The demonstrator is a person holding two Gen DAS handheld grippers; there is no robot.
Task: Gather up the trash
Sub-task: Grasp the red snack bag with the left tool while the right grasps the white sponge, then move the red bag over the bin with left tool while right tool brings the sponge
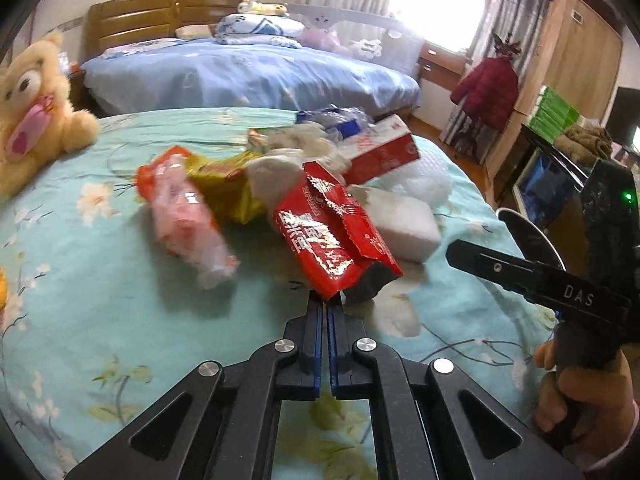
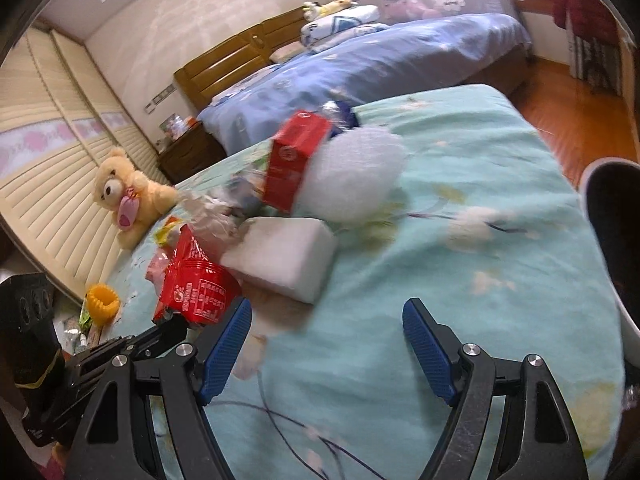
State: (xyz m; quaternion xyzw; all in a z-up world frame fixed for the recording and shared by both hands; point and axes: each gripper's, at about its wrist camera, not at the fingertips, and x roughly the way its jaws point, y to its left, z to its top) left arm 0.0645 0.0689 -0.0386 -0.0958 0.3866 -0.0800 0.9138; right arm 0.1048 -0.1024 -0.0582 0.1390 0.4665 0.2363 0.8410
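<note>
A pile of trash lies on a teal flowered bed point(image 1: 120, 340). My left gripper point(image 1: 325, 300) is shut on the lower edge of a red foil snack wrapper point(image 1: 328, 232), also seen in the right wrist view point(image 2: 196, 280). Behind it lie a pink-orange wrapper point(image 1: 184, 216), a yellow wrapper point(image 1: 228, 188), a white foam block point(image 1: 404, 220) point(image 2: 284, 256), a red-white carton point(image 1: 380, 152) point(image 2: 292, 160) and bubble wrap point(image 2: 352, 176). My right gripper point(image 2: 326, 328) is open and empty over the bedspread, right of the pile; it shows at the right in the left wrist view point(image 1: 520, 276).
A yellow teddy bear point(image 1: 36, 108) point(image 2: 124, 192) sits at the bed's far left. A blue bed point(image 1: 248, 72) stands behind. A yellow ring point(image 2: 103, 302) lies at the bed's left edge. A dark round bin rim point(image 2: 616, 240) is at the right. Wardrobe and red jacket point(image 1: 486, 88) stand far right.
</note>
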